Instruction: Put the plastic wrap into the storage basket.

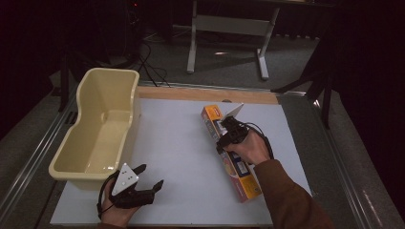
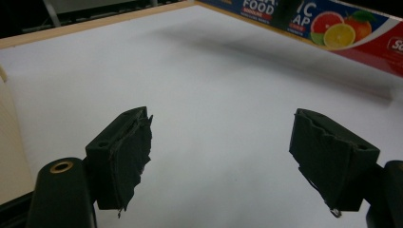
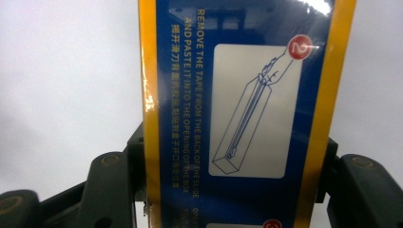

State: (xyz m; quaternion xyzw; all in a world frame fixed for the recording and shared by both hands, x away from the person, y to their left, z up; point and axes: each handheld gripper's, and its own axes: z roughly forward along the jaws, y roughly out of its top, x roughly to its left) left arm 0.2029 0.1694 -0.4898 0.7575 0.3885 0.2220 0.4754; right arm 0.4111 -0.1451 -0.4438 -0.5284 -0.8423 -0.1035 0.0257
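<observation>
A long orange and blue food wrap box lies slanted over the right half of the white board. My right gripper clamps it across its width near the middle. In the right gripper view the box shows its printed instruction side, with my right gripper pressing on both long edges. Near the front left of the board my left gripper stands open with nothing between its fingers. In the left gripper view, the left gripper looks across bare board toward the box.
A cream plastic tub stands empty along the board's left edge, just beyond my left gripper. A wooden strip runs along the far edge. Behind the table stand a desk frame and floor cables.
</observation>
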